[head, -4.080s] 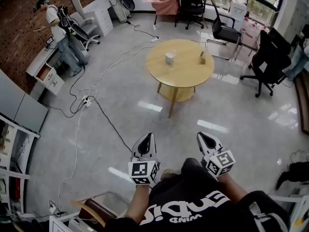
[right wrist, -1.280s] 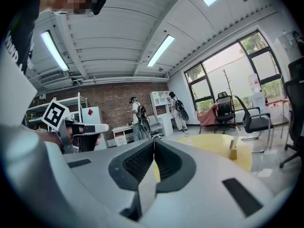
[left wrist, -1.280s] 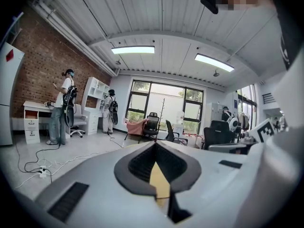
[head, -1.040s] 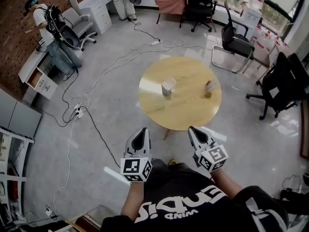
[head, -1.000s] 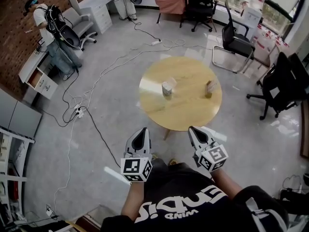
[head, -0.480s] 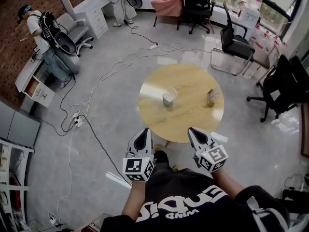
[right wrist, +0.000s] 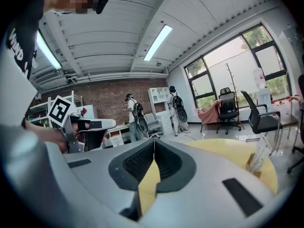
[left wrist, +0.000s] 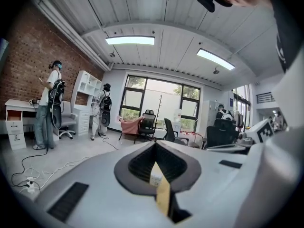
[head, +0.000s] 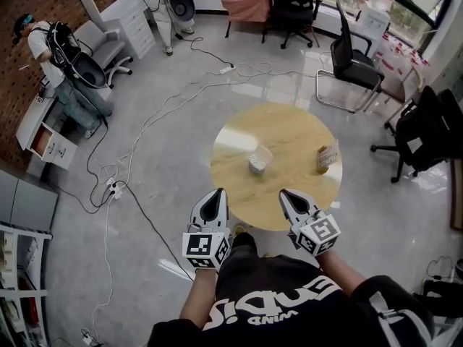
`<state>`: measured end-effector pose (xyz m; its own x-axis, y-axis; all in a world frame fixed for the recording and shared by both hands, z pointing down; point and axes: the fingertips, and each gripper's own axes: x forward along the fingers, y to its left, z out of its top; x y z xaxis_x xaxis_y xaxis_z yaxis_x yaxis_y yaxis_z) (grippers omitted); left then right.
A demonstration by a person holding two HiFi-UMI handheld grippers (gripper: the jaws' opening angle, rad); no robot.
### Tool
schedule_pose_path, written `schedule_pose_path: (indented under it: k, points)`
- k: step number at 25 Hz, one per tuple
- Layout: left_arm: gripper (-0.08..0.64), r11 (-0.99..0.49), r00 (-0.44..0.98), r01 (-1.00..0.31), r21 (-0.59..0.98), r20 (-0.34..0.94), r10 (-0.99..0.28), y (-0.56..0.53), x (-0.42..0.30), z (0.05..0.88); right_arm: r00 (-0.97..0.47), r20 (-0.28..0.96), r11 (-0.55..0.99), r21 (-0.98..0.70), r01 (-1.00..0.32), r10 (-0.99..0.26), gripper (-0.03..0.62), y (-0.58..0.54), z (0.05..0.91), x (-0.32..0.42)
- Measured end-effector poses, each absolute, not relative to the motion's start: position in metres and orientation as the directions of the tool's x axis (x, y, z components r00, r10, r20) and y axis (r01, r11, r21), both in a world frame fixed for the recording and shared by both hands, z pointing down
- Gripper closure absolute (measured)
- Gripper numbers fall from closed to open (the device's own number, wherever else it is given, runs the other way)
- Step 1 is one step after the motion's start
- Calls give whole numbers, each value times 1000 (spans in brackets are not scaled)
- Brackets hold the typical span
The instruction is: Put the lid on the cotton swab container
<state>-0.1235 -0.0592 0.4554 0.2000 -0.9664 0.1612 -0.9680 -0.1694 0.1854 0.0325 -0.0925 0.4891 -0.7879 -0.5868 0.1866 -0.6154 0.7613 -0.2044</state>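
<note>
On the round wooden table point(head: 289, 132) stands the small clear cotton swab container point(head: 258, 160), its lid tilted up at the top. A small brown-and-white pack point(head: 327, 157) stands near the table's right edge. My left gripper point(head: 216, 192) hovers shut and empty just short of the table's near edge, left of the container. Level with it, my right gripper point(head: 287, 193) is also shut with nothing in it, over the near rim. In the left gripper view the shut left gripper point(left wrist: 154, 144) points at the container point(left wrist: 155, 178). The right gripper point(right wrist: 154, 141) faces the table point(right wrist: 223, 148) and the pack point(right wrist: 259, 160).
Cables point(head: 137, 143) trail over the glossy floor left of the table. Black office chairs point(head: 352, 60) stand behind it and at the right point(head: 423, 132). Two people with backpacks point(head: 54, 60) stand by white desks at the far left. Pink cloth point(head: 249, 2) hangs over a far chair.
The table and container have come nearer in the head view as I walked toward them. Both grippers, still shut, now reach the table's near edge.
</note>
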Motion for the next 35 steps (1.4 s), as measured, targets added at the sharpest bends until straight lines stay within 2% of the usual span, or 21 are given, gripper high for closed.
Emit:
schedule_pose_path:
  k: [14, 25, 27, 29, 32, 33, 35]
  points:
    - [549, -332, 366, -922, 200, 164, -916, -155, -164, 456, -714, 165, 686, -200, -699, -680, 589, -165, 479, -16]
    - [549, -339, 376, -915, 217, 165, -912, -188, -150, 456, -735, 156, 709, -193, -678, -660, 580, -195, 476, -20]
    - [549, -336, 373, -917, 213, 167, -913, -193, -149, 456, -748, 162, 720, -201, -664, -644, 462, -201, 479, -22]
    - [549, -334, 371, -919, 211, 170, -913, -197, -147, 458, -758, 158, 732, -195, -652, -633, 405, -206, 481, -24]
    - [549, -332, 368, -921, 203, 176, -913, -200, -145, 460, -758, 145, 738, -171, -652, -636, 247, -211, 481, -28]
    - [549, -330, 365, -923, 200, 178, -914, -200, -145, 459, -763, 143, 744, -167, -647, -631, 222, -212, 482, -30]
    - [549, -327, 361, -924, 197, 179, -915, -203, -144, 458, -786, 148, 768, -165, -618, -600, 218, -211, 488, -33]
